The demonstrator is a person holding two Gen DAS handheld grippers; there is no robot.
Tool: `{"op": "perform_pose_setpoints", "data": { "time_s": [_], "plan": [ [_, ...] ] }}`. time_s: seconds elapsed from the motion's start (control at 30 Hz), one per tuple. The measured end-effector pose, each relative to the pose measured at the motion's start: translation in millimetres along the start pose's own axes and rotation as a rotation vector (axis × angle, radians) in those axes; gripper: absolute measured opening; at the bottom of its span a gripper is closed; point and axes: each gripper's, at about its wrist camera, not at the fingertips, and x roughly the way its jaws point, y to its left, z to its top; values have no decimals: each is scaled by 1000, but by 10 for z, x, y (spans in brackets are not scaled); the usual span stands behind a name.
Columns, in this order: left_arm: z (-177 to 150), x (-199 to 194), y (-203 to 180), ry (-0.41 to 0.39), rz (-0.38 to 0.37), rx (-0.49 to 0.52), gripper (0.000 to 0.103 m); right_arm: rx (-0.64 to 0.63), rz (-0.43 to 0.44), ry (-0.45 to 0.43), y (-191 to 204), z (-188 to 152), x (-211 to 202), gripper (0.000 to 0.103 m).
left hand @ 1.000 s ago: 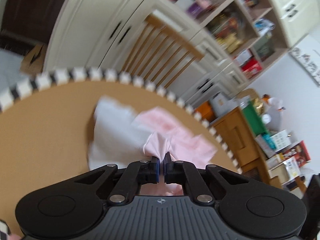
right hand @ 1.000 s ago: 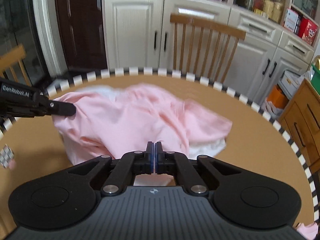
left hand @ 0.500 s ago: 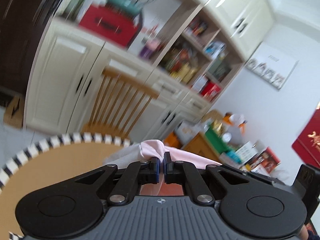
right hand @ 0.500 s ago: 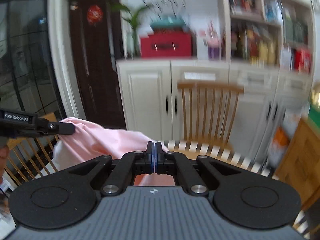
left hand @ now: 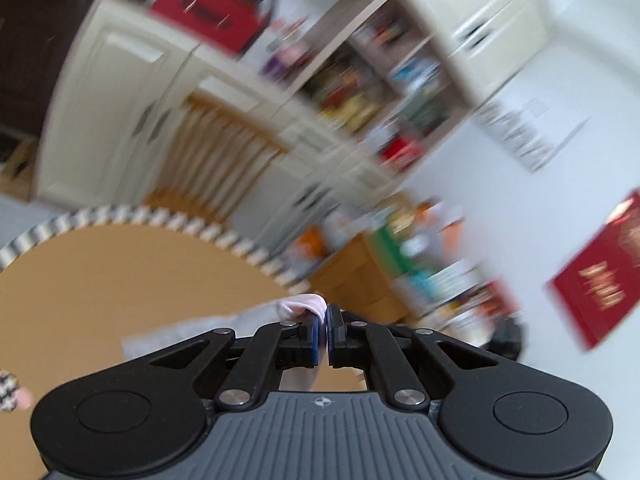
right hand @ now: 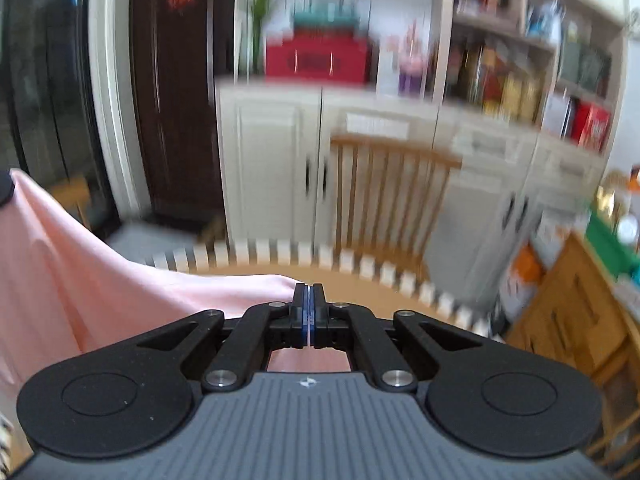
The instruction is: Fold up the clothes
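The round worktop (right hand: 400,276), tan with a black-and-white checked rim, lies below both grippers, a wooden chair (right hand: 384,196) standing at its far edge. The pink garment (right hand: 100,280) hangs above the worktop, spread between the two grippers and sagging toward it. The right gripper (right hand: 308,312) has its fingers clenched on one edge of the garment, cloth showing between and behind them. The left gripper (left hand: 324,332) pinches a bunched fold of the same garment (left hand: 300,304) above the worktop (left hand: 120,272).
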Motion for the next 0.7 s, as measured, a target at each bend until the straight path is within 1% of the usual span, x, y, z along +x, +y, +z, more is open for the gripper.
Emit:
{"op": "perform_pose_setpoints", "data": {
  "time_s": [0.07, 0.13, 0.17, 0.2, 0.23, 0.27, 0.3, 0.33, 0.37, 0.4, 0.43, 0.47, 0.53, 0.57, 0.6, 0.63, 0.67, 0.7],
  "plan": [
    [-256, 441, 329, 100, 72, -14, 4, -9, -18, 108, 84, -317, 404, 2],
    [-570, 887, 729, 218, 161, -58, 4, -5, -21, 212, 186, -662, 743, 3],
    [-732, 1064, 902, 271, 202, -65, 4, 0, -22, 251, 235, -822, 861, 5],
    [-833, 1132, 987, 293, 227, -56, 4, 5, -28, 269, 283, -962, 924, 7],
    [-928, 1191, 1065, 311, 250, -47, 4, 8, -35, 282, 322, -1080, 962, 12],
    [-1024, 1249, 1142, 330, 274, -37, 6, 10, -46, 281, 343, -1155, 944, 26],
    [-1056, 1234, 1187, 333, 266, -30, 15, 13, -57, 265, 351, -1210, 875, 36],
    [-1053, 1191, 1203, 334, 251, -15, 26, 18, -67, 234, 352, -1255, 762, 50],
    [-1024, 1145, 1215, 329, 238, 9, 31, 26, -73, 205, 354, -1297, 634, 50],
    [-967, 1081, 1197, 319, 222, 44, 39, 37, -70, 178, 358, -1333, 483, 48],
    [-921, 988, 1163, 306, 208, 91, 47, 67, -54, 155, 362, -1376, 327, 45],
    [-871, 882, 1113, 289, 199, 147, 52, 126, -15, 140, 368, -1428, 164, 45],
    [-789, 697, 1063, 249, 184, 272, 72, 264, 101, 145, 459, -1615, -80, 46],
    [-750, 598, 1021, 233, 174, 333, 75, 326, 156, 163, 533, -1731, -163, 46],
    [-725, 507, 976, 218, 159, 388, 78, 369, 194, 197, 639, -1857, -192, 46],
    [-711, 433, 956, 209, 139, 436, 79, 409, 229, 235, 769, -1986, -181, 48],
    [-714, 369, 933, 213, 112, 481, 79, 450, 255, 269, 891, -2105, -155, 47],
    [-719, 324, 922, 221, 85, 525, 79, 489, 266, 297, 999, -2207, -103, 47]
  ]
}}
